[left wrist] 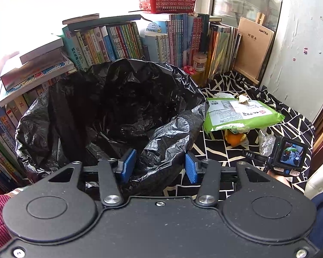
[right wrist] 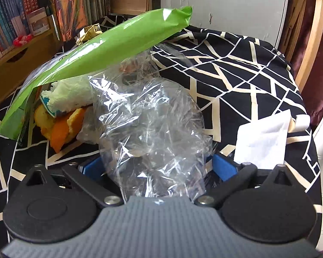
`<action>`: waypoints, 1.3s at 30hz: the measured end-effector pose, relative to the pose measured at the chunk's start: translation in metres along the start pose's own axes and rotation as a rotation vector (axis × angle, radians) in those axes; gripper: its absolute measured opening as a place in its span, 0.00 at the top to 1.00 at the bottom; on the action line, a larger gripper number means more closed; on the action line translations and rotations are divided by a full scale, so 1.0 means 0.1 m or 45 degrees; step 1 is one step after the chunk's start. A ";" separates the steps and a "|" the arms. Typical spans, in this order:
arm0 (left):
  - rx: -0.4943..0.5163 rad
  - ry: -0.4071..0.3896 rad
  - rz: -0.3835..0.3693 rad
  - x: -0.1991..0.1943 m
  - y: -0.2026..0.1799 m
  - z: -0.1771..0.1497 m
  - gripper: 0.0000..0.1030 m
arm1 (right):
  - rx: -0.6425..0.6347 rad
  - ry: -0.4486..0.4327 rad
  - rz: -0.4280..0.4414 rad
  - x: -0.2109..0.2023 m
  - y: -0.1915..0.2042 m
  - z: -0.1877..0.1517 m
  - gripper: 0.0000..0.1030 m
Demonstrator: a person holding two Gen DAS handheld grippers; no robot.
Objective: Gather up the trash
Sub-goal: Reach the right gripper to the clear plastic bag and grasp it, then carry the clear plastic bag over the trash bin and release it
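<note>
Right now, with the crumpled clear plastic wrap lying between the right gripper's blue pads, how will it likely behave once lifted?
The crumpled clear plastic wrap looks thin and creased, so it is probably floppy and will sag. It seems very light for its bulk. Its glossy film may slip from the right hand-held gripper unless the pads bunch several folds.

The black bin liner (left wrist: pixel 109 107) is thin, crinkled plastic film with a glossy sheen. The crumpled clear plastic wrap (right wrist: pixel 152 133) is transparent and shiny, full of creases. The green mailing pouch (right wrist: pixel 101 51) is smooth, glossy plastic carrying a matt white paper label (left wrist: pixel 241 107). The black-and-cream patterned cover (right wrist: pixel 236 68) looks like matt woven cloth. The white tissue (right wrist: pixel 262 142) is soft, matt paper. The red basket (left wrist: pixel 165 0) is moulded plastic lattice.
</note>
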State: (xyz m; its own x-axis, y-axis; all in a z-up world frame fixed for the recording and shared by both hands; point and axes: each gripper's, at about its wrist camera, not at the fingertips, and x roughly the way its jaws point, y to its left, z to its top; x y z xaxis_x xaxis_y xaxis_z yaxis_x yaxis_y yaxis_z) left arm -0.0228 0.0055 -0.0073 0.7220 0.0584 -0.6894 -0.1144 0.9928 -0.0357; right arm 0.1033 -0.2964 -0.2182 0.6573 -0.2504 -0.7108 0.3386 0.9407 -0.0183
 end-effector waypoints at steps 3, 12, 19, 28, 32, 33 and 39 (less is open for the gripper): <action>-0.002 -0.005 -0.007 0.01 0.01 0.00 0.55 | -0.024 -0.013 -0.004 0.01 0.04 -0.01 0.00; -0.012 -0.012 -0.022 0.00 0.04 -0.03 0.55 | 0.033 -0.034 0.044 -0.17 0.03 0.10 0.10; -0.009 -0.016 -0.020 0.00 0.03 -0.04 0.55 | 0.063 -0.078 0.150 -0.40 0.10 0.19 0.33; -0.016 -0.014 -0.026 0.00 0.03 -0.04 0.55 | 0.162 -0.018 0.510 -1.00 0.13 0.53 0.35; -0.023 -0.011 -0.038 0.01 0.05 -0.03 0.55 | 0.104 -0.049 0.718 -1.35 0.22 0.71 0.35; -0.025 -0.011 -0.040 0.01 0.06 -0.03 0.55 | 0.091 -0.061 0.763 -1.42 0.24 0.75 0.35; -0.029 -0.009 -0.044 0.01 0.06 -0.03 0.55 | 0.053 -0.096 1.029 -1.80 0.38 1.04 0.35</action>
State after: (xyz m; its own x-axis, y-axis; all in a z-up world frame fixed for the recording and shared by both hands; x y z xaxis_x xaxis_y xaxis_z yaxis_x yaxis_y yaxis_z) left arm -0.0248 0.0115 -0.0102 0.7303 0.0251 -0.6826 -0.1048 0.9916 -0.0757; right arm 0.0679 -0.2391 -0.0181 0.7523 0.4867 -0.4441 -0.2362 0.8285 0.5077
